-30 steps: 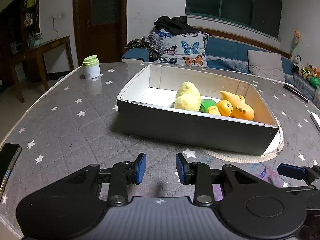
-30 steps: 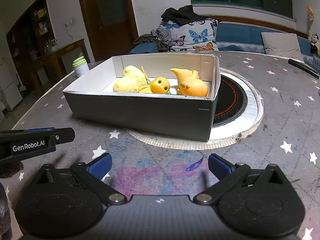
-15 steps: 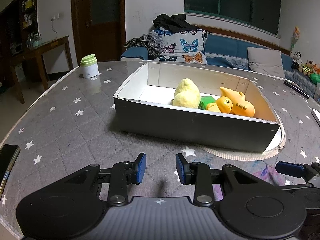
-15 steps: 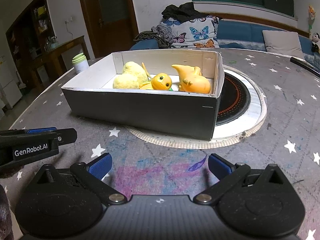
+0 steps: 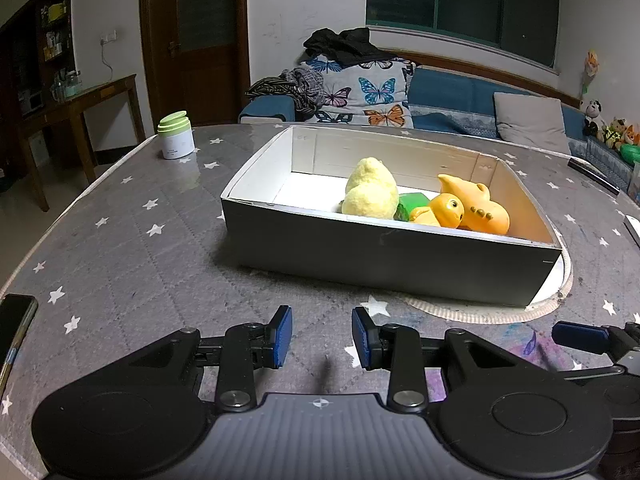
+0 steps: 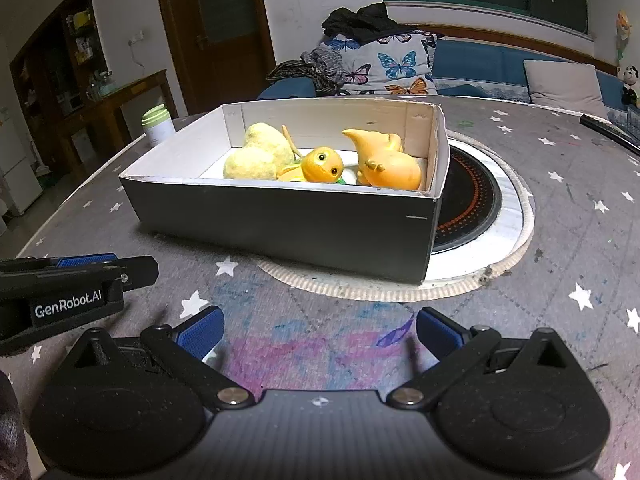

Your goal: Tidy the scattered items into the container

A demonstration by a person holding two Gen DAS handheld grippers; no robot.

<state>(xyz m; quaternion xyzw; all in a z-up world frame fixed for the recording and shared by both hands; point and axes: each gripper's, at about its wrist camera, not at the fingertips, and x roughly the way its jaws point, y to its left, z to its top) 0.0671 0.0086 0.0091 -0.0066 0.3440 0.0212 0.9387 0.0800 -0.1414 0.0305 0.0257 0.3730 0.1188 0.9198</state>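
Ahead of both grippers, on the grey star-printed tablecloth (image 5: 132,248), sits the shallow cardboard box with dark outer walls and white lining (image 5: 384,264), and every toy in sight already lies inside it. A fuzzy pale-yellow plush chick (image 5: 370,194) rests toward the box's middle, a green block (image 5: 412,204) peeks out beside it, and a small orange round-headed figure (image 6: 320,166) and a larger orange rubber creature (image 6: 388,162) fill the end nearer the right gripper.

The left gripper (image 5: 322,338) hovers with its blue pads partly spread and nothing between them; the right gripper (image 6: 318,328) is spread wide, also empty.

No loose toy shows on the cloth near either tool. Only a white jar with a pale green lid (image 5: 176,140) stands well beyond the left gripper, and a dark phone (image 5: 14,328) lies off to its left. Judging by this, the tidying looks essentially finished, unless those two belong in the box.
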